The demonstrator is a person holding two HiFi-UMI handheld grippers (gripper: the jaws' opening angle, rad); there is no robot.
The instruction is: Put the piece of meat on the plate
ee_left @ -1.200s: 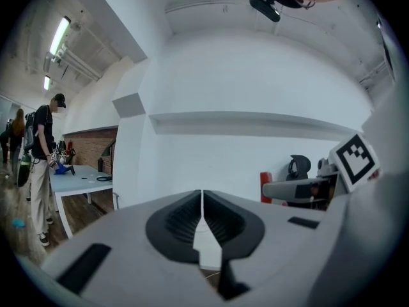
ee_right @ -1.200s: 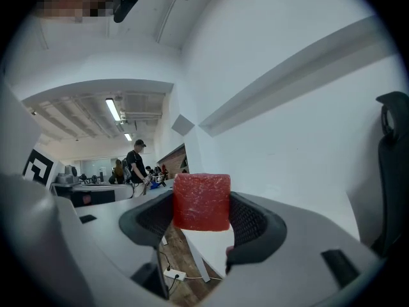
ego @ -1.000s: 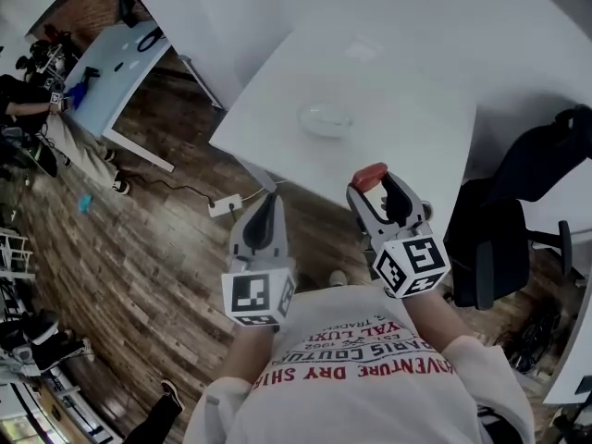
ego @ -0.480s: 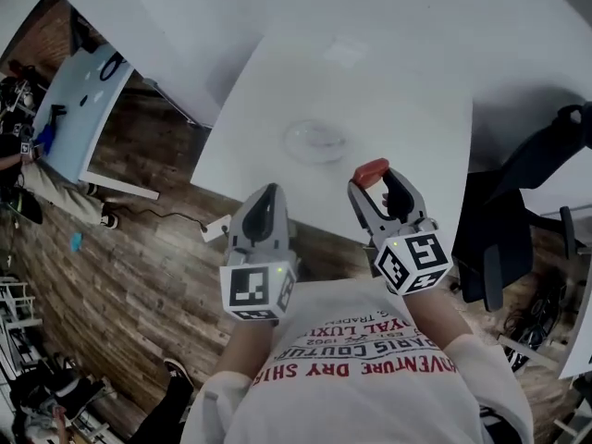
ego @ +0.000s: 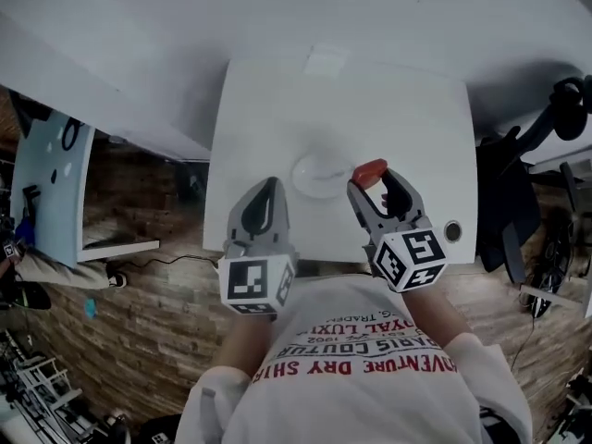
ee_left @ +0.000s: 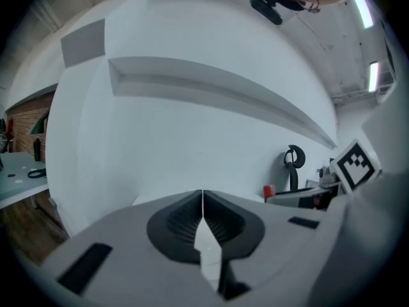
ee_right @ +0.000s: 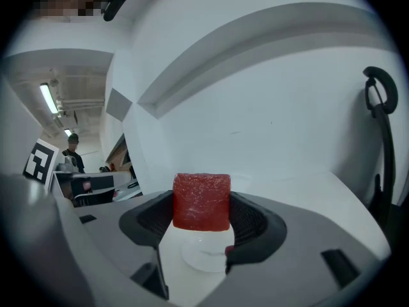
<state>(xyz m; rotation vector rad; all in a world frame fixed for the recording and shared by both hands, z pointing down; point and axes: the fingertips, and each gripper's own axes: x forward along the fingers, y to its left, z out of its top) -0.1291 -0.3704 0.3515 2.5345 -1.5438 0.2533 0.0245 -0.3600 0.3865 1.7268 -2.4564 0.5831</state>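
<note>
A red block of meat (ee_right: 202,201) sits clamped between the pads of my right gripper (ego: 374,179), which is shut on it; in the head view the meat (ego: 371,171) hangs just right of the plate. The clear glass plate (ego: 321,172) rests on the white table (ego: 268,100), and the right gripper view shows the plate (ee_right: 206,253) below and beyond the meat. My left gripper (ego: 267,189) hovers over the table's near edge, left of the plate, its jaws shut with nothing between them (ee_left: 203,200).
A small white square (ego: 326,61) lies at the table's far side. A round grommet (ego: 452,232) is at the near right corner. A dark office chair (ego: 546,146) stands to the right, another white table (ego: 51,183) to the left over wood floor.
The view has swung so the table now lies straight ahead. Both grippers have come forward over its near edge, the meat arriving beside the plate. Neither grip has altered.
</note>
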